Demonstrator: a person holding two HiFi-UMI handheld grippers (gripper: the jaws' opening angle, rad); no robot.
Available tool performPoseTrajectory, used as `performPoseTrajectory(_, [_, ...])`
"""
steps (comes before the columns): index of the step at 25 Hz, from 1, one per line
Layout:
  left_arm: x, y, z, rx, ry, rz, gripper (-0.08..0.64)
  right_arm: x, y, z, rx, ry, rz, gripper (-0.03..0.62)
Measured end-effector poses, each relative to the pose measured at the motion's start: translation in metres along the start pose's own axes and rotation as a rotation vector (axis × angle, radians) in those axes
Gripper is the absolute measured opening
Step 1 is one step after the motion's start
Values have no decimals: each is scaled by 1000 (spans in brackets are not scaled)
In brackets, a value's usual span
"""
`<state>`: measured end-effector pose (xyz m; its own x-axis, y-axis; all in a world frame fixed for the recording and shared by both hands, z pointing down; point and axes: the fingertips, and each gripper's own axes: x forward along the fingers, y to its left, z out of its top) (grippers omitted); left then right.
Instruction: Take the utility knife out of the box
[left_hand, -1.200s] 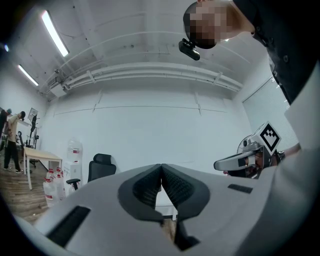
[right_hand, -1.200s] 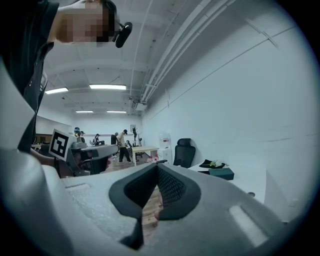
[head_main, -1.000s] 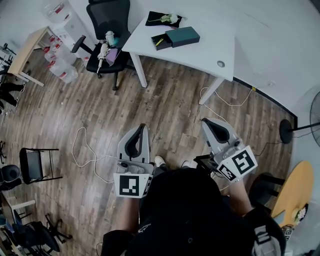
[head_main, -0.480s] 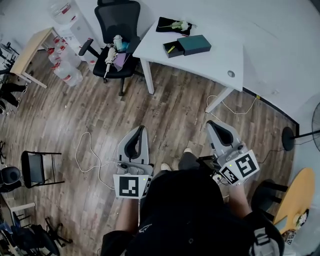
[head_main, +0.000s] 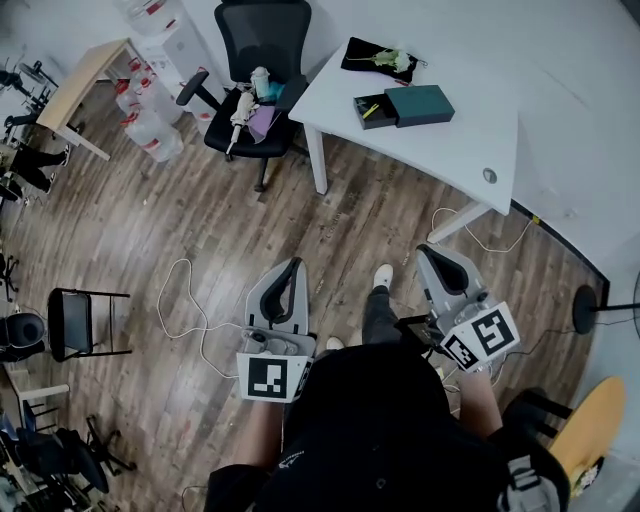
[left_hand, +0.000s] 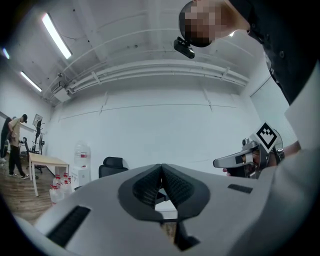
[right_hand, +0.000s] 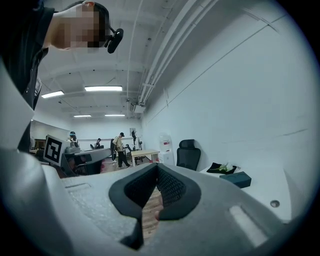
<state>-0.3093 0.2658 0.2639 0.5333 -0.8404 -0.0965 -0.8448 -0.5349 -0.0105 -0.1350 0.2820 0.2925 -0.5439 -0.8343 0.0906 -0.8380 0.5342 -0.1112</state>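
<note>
Left gripper (head_main: 292, 268): jaws pressed together, pads meeting along a single line, nothing between them. Held about level over the wood floor (head_main: 200, 210), tips directed toward the white table (head_main: 470, 150).

Right gripper (head_main: 431, 252): jaws likewise closed tip to tip, empty. Held level over the floor, short of the table's near edge, well apart from the box (head_main: 380, 104).

Box: black tray, open, set on the far part of the table. Teal lid (head_main: 421, 104) off and lying flat on the table just beside the tray, on its right, touching or nearly so.

Utility knife (head_main: 369, 110): seen only as a small yellow streak inside the open tray. Not lifted, not touched by either gripper. Long axis lying flat and running diagonally across the tray, from lower left to upper right in the head view. Too small to tell which end carries the blade.

Also on the table: black cloth (head_main: 365, 62) with a flower (head_main: 393, 60) on it, beyond the box, at the far corner. Black office chair (head_main: 262, 45) just left of the table, small items piled on its seat. White cable (head_main: 185, 300) looped on the floor left of the left gripper.
</note>
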Motion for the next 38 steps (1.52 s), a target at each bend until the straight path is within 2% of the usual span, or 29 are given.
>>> performPoseTrajectory(6, [58,19,-12,-7,27,75,6,50,-57,12,-3,4,56,5])
performPoseTrajectory(19, [177,26,-4,-3,39,170,6,121,-170,47,3,-14,175,5])
performPoseTrajectory(29, [281,1,-17,-2,33,146,6,143,-264,55,-2,-10,176,5])
performPoseTrajectory(38, [336,-10,-27,-3,36,101,6,144,-320,58,5,-9,115,5])
